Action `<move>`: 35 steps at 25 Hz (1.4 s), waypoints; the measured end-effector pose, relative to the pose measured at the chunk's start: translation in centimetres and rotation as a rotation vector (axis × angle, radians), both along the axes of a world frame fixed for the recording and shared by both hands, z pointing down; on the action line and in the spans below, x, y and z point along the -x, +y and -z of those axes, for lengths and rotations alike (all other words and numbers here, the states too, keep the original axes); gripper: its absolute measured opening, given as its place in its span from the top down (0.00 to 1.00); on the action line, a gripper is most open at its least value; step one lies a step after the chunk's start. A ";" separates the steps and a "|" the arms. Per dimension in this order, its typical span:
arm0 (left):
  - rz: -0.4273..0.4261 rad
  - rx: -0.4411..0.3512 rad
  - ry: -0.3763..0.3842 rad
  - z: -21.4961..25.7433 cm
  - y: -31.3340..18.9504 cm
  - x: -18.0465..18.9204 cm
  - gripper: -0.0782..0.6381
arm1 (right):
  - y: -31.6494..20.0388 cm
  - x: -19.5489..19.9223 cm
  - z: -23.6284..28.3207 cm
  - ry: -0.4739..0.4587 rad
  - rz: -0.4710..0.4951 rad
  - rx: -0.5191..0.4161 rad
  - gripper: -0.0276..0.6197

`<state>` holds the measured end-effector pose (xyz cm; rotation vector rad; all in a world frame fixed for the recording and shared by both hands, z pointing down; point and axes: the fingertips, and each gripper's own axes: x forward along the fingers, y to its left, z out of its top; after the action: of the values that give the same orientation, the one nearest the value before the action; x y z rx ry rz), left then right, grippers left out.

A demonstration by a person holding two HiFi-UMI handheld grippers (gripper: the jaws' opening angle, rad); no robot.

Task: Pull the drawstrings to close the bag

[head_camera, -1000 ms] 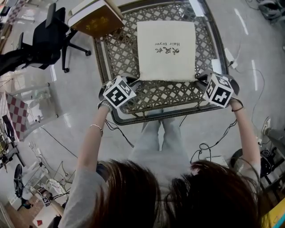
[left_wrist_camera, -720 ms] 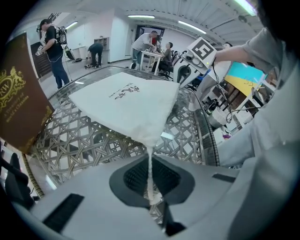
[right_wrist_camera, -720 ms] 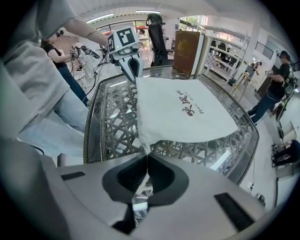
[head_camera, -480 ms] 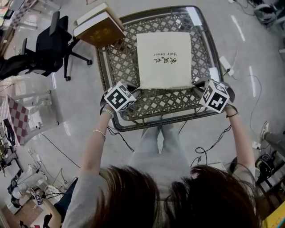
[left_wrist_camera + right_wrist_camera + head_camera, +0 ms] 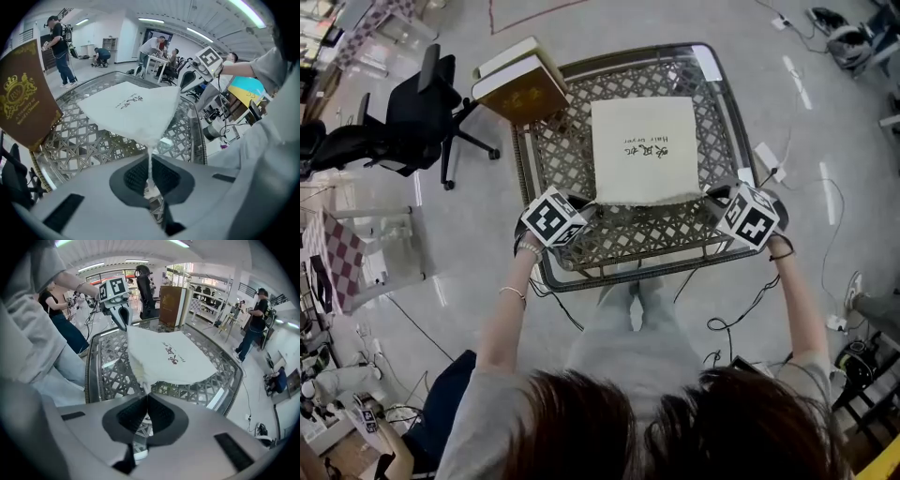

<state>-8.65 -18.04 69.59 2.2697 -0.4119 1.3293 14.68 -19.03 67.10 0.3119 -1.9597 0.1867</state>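
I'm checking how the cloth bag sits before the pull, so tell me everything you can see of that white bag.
The white bag is a flat, square pouch of cream cloth, with dark printed characters and a small line of text on its upper face. It lies on the lattice table, its mouth edge toward the person. At each near corner a thin white drawstring runs into shut jaws: the left gripper and right gripper pinch them, lifting that edge slightly.

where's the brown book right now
In the head view the brown book is at the far left corner of the table, up and left of the white bag; the left gripper view shows it at its left edge.
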 end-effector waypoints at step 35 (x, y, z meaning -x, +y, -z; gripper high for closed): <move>0.088 -0.257 0.052 12.7 -6.2 0.5 0.86 | -5.0 -0.8 11.4 -0.119 -0.102 -0.211 0.92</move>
<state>-9.15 -24.21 56.92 2.4556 -0.6910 1.2307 15.44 -24.06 55.67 0.5498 -2.0865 0.0647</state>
